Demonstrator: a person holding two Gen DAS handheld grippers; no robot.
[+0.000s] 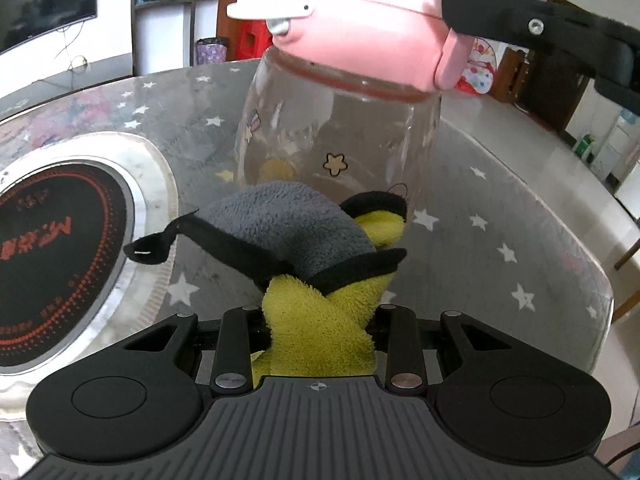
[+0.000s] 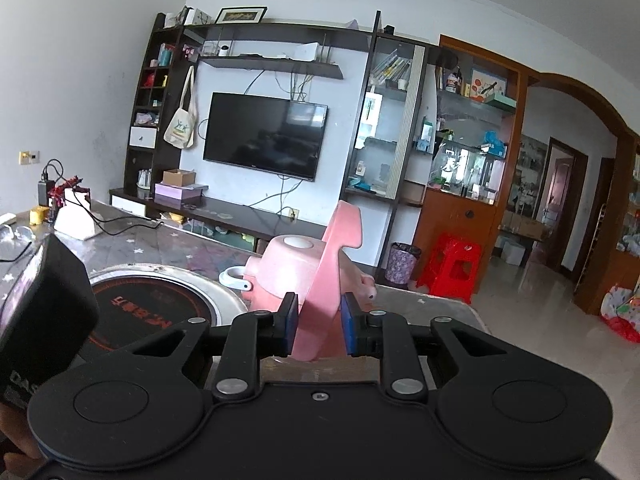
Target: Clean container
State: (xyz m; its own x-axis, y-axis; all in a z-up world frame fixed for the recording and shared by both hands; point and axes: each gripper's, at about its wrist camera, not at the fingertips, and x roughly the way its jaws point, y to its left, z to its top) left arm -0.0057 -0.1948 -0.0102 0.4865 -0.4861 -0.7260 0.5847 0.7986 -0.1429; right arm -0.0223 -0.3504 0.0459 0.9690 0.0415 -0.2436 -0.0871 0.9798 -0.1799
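Note:
A clear bottle [image 1: 340,136] with star prints and a pink lid [image 1: 356,28] stands tilted on the table. My left gripper [image 1: 318,320] is shut on a grey and yellow-green cloth [image 1: 296,240], whose grey end rests against the bottle's lower wall. My right gripper [image 2: 319,324] is shut on the lid's pink handle [image 2: 332,276]; the lid [image 2: 288,268] shows just beyond it. The right gripper's black finger also shows at the top right of the left wrist view [image 1: 520,20], beside the handle [image 1: 456,56].
The grey table [image 1: 500,200] has a star-print cover. A round black induction plate [image 1: 52,256] is set into it on the left. The table edge [image 1: 592,264] runs on the right. A white box with cables [image 2: 76,220] sits at the far left.

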